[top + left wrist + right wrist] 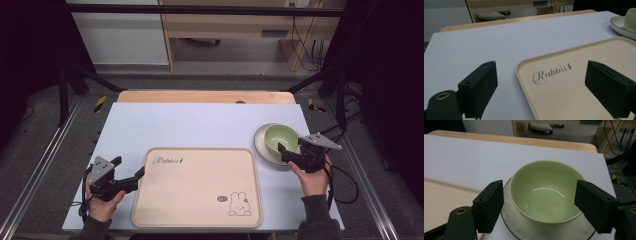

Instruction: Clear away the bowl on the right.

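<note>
A beige tray (pixel 197 185) printed with "Rabbit" and a bunny lies at the front middle of the table. My left gripper (pixel 129 167) stands open at the tray's left edge. In the left gripper view the tray (pixel 586 62) has its near left corner between the wide jaws of the left gripper (pixel 544 85), which hold nothing. At the right, a pale green bowl (pixel 281 137) sits on a white plate (pixel 261 142). My right gripper (pixel 539 205) is open, with one jaw on each side of the empty bowl (pixel 546 192) and clear of it, above the plate (pixel 564 230).
A pale blue-white sheet (pixel 200 125) covers the wooden table (pixel 205 96). Black frame posts (pixel 62 95) stand at both sides. Wooden furniture (pixel 225 30) and hanging cables (pixel 305 45) are behind the table. The sheet's back and left parts are bare.
</note>
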Available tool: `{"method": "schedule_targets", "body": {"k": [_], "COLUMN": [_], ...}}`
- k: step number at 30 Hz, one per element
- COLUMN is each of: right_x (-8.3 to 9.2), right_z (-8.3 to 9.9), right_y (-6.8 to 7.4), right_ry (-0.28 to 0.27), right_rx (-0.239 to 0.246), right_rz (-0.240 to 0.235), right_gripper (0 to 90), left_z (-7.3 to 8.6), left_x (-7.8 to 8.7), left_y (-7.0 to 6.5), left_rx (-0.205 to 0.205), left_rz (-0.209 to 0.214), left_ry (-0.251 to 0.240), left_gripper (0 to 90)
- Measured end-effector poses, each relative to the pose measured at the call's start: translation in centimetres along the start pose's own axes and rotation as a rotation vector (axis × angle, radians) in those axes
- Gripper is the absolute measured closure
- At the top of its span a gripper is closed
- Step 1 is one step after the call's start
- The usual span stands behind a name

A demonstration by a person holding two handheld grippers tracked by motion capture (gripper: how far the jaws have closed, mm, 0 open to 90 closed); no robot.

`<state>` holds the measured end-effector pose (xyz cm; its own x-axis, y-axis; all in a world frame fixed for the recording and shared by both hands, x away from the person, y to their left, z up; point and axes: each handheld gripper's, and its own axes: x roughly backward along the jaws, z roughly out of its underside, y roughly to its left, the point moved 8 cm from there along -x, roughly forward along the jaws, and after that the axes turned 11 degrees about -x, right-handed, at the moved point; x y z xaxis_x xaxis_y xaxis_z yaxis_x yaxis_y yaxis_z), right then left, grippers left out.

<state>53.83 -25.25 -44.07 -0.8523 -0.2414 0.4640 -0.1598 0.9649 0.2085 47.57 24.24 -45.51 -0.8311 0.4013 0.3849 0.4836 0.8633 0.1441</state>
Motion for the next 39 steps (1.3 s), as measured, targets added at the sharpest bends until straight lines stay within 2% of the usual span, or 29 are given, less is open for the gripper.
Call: {"method": "schedule_targets", "body": {"k": [12, 19, 30, 39], "right_x": [-1.1, -1.6, -2.7, -3.6], "right_z": [-0.6, -1.0, -1.5, -2.0], "right_y": [-0.8, -1.7, -2.2, -3.1], "right_ry": [0.01, 0.015, 0.025, 0.035], "right_rx": [-0.009, -0.038, -0.037, -0.06], "right_rz": [0.01, 0.032, 0.055, 0.08], "right_gripper": [23.6, 23.7, 24.7, 26.5], "left_z": [0.0, 0.0, 0.0, 0.1], "left_x": [0.0, 0.0, -0.1, -0.1], "left_y": [0.0, 0.0, 0.0, 0.1], "left_rx": [-0.005, -0.004, -0.006, -0.011], "left_rz": [0.0, -0.002, -0.004, -0.006], "left_ry": [0.002, 0.001, 0.002, 0.005], "left_gripper": [10.8, 10.8, 10.8, 10.8]}}
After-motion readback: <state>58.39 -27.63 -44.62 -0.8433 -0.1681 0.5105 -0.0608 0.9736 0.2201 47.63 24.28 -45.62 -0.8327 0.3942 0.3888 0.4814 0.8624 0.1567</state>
